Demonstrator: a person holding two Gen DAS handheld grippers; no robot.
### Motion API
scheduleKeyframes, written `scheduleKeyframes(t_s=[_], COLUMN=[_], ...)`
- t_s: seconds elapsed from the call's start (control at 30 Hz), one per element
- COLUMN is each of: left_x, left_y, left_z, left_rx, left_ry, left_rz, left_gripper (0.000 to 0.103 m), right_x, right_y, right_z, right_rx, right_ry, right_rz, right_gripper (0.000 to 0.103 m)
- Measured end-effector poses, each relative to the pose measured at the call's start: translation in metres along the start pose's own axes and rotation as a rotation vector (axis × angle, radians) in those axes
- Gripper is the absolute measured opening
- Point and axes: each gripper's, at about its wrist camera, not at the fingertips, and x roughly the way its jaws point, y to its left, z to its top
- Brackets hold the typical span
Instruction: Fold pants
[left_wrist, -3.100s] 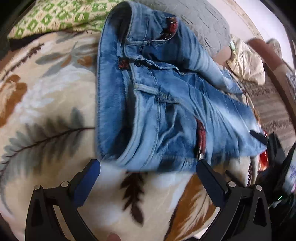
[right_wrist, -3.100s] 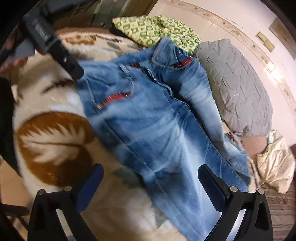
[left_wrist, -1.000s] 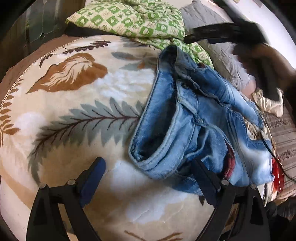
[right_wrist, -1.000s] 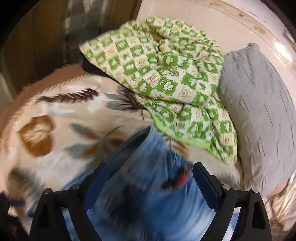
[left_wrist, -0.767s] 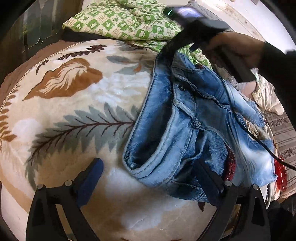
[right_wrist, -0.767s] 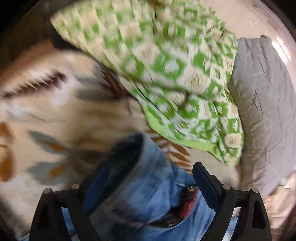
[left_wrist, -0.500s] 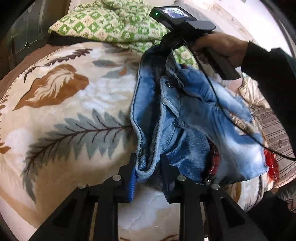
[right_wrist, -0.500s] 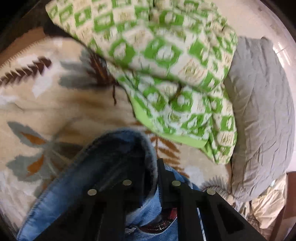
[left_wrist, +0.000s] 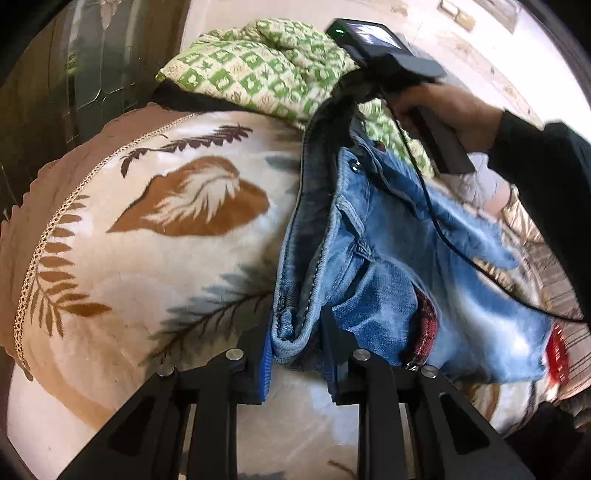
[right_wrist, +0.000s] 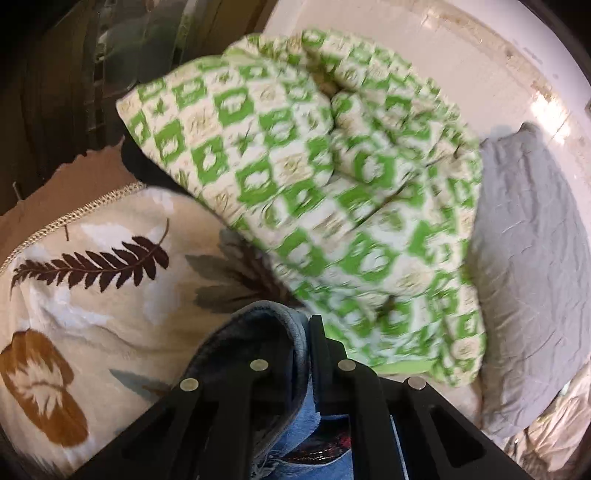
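Now both claws grip the waistband of the blue jeans (left_wrist: 373, 266), which lie bunched on a leaf-patterned blanket (left_wrist: 155, 236) covering the bed. Left claw (left_wrist: 297, 343) is clamped on one end of the band, right claw (right_wrist: 301, 354) on the other, beside a green checked quilt (right_wrist: 314, 192) and a grey pillow (right_wrist: 528, 266).

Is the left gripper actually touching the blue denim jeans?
Touching. The left wrist view shows the left gripper shut on the waistband of the blue denim jeans.
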Motion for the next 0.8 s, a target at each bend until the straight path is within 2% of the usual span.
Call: scheduleKeyframes(t_s=[0.03,0.07,0.1,0.13,0.17,0.2,0.27,0.4,0.5,0.63,0.8], left_x=[0.004,0.006,0.004,0.001,-0.005,-0.013,-0.031,-0.048,-0.051,-0.050,-0.023], left_y=[-0.003,-0.004,-0.005,-0.004,-0.003,-0.002,-0.003,-0.018,-0.043,-0.085,-0.154], left_z=[-0.002,-0.003,-0.002,0.000,0.001,0.003,0.006,0.021,0.032,0.040,0.047], left_rx=[0.012,0.020,0.017,0.011,-0.008,-0.017,-0.022,0.013,0.054,0.106,0.205], left_ry=[0.011,0.020,0.013,0.005,-0.011,-0.041,-0.104,-0.127,-0.119,-0.088,0.017], left_rz=[0.012,0.019,0.027,0.042,0.066,0.088,0.093,0.074,0.044,-0.060,-0.183], left_gripper=[0.026,0.031,0.044,0.054,0.076,0.089,0.094,0.102,0.102,0.102,0.102], right_x=[0.009,0.016,0.022,0.024,0.021,0.014,-0.007,-0.043,-0.080,-0.131,-0.174], right_y=[0.003,0.005,0.002,-0.001,-0.007,-0.017,-0.041,-0.098,-0.148,-0.220,-0.295], right_z=[0.000,-0.002,-0.005,-0.007,-0.010,-0.013,-0.019,-0.041,-0.079,-0.152,-0.269], right_rx=[0.020,0.033,0.043,0.057,0.079,0.106,0.164,0.272,0.335,0.411,0.504], right_ry=[0.019,0.045,0.066,0.076,0.067,0.035,-0.050,-0.056,-0.073,-0.073,-0.027], right_rz=[0.006,0.019,0.029,0.034,0.026,0.022,0.004,0.071,0.075,0.055,-0.007], right_gripper=[0.009,0.011,0.017,0.042,0.066,0.101,0.103,0.103,0.103,0.103,0.103])
